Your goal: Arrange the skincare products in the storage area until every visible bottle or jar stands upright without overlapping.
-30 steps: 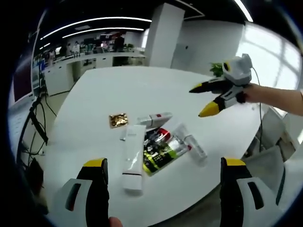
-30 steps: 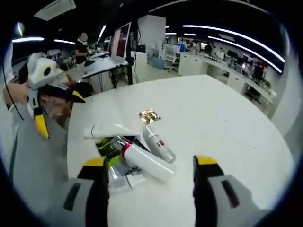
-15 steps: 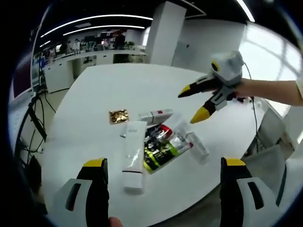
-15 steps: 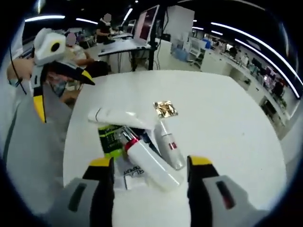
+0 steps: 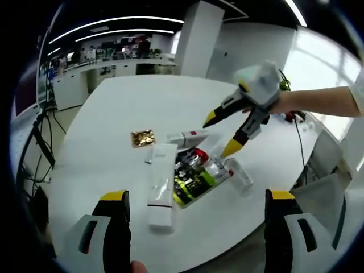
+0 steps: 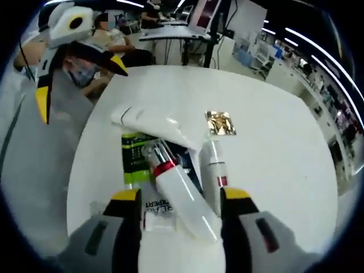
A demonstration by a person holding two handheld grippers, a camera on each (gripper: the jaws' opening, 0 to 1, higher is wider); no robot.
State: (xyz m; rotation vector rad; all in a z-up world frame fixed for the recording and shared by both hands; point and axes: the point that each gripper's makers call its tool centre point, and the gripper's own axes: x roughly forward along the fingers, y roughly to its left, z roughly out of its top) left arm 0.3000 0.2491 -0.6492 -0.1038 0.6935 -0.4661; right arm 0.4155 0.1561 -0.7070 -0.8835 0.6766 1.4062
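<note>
Looking first along the left gripper (image 5: 196, 224): jaws spread wide and empty, hanging back at the near edge of the round white table (image 5: 108, 114), well apart from the pile of skincare products. Long white tube (image 5: 160, 186) lying flat nearest these jaws, long axis running away from them, cap end toward them. Beyond it a green-and-black packet (image 5: 190, 185), a clear-wrapped item (image 5: 234, 173) and a white bottle with red band (image 5: 187, 137) lying crosswise, plus a gold sachet (image 5: 142, 138) just apart from the heap. Right gripper (image 5: 219, 133) reaching in from the right, jaws parted and empty, tips hovering just above the far side of the pile, far nearer to it than the left. Turning to the right gripper view: own jaws (image 6: 179, 196) parted, holding nothing, straddling a white bottle with red collar (image 6: 183, 201) that lies on its side directly between them. Bottle's long axis pointing almost straight ahead along the jaws, red collar at the far end, base toward the camera; whether the pads touch it, cannot tell. Second white bottle (image 6: 214, 173) lying parallel just to its right, white tube (image 6: 152, 124) crosswise beyond. Nothing standing upright yet. Judged from this, right gripper best placed to close across the bottle's width and tip it up.
</note>
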